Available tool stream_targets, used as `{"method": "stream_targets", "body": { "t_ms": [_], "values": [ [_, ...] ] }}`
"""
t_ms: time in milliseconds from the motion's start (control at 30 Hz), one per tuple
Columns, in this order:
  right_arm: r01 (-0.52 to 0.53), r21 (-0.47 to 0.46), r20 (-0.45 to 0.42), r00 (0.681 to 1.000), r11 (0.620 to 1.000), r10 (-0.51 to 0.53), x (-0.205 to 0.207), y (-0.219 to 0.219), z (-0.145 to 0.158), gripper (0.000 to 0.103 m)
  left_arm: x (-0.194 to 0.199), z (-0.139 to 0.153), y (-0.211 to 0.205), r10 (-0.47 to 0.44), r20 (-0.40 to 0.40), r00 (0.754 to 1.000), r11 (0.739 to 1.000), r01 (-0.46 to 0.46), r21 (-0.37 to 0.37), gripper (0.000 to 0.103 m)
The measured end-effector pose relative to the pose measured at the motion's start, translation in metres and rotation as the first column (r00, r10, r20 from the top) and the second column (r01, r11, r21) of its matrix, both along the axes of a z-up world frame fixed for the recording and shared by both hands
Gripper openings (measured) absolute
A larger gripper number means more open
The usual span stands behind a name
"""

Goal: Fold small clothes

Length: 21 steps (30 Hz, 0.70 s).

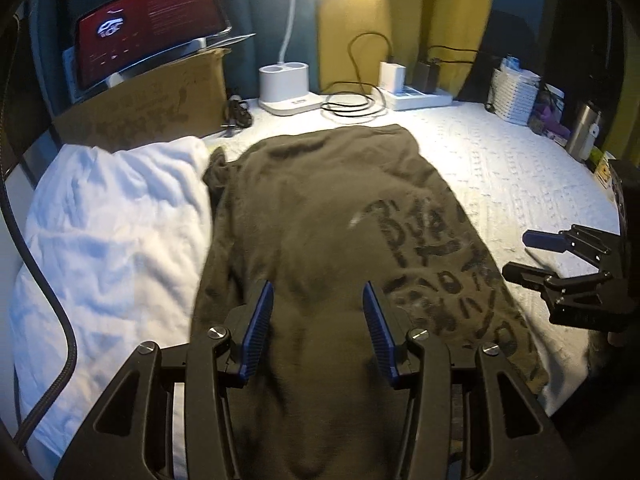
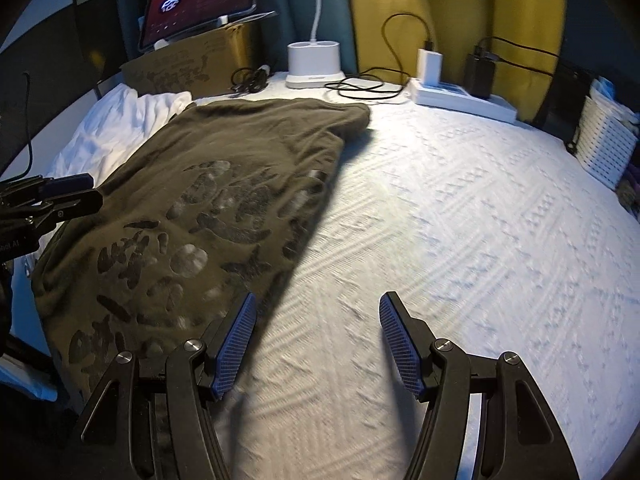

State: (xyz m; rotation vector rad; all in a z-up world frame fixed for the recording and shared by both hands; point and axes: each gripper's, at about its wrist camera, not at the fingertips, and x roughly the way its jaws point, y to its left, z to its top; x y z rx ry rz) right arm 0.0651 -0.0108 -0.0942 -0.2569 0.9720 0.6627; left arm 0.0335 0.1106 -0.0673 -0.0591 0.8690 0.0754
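Observation:
An olive-green shirt with black print (image 1: 320, 216) lies spread on the white textured table cover (image 1: 500, 168). It also shows in the right wrist view (image 2: 192, 208). My left gripper (image 1: 318, 292) is open and empty, low over the shirt's near part. My right gripper (image 2: 318, 304) is open and empty over the bare cover, just right of the shirt's right edge. It shows in the left wrist view (image 1: 516, 254) at the right, and the left gripper shows in the right wrist view (image 2: 88, 190) at the left.
A pile of white cloth (image 1: 108, 232) lies left of the shirt. At the back stand a tablet (image 1: 148, 24) on a cardboard box (image 1: 152, 104), a white lamp base (image 1: 286, 88), a power strip with chargers and cables (image 1: 416, 96), a white basket (image 2: 608, 140) and a metal bottle (image 1: 582, 132).

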Motion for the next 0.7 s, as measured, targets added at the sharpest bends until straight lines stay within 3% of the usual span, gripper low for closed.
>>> {"method": "stream_targets", "body": {
  "t_ms": [367, 700],
  "values": [
    [0.101, 0.017, 0.007, 0.995, 0.995, -0.101, -0.001, -0.049, 0.004, 0.066, 0.005, -0.003, -0.045, -0.1, -0.037, 0.994, 0.995, 0.1, -0.007, 0.047],
    [0.181, 0.036, 0.028, 0.983, 0.983, -0.182, 0.0, -0.087, 0.016, 0.066, 0.016, 0.006, -0.076, -0.125, 0.009, 0.992, 0.99, 0.126, -0.057, 0.047]
  ]
}}
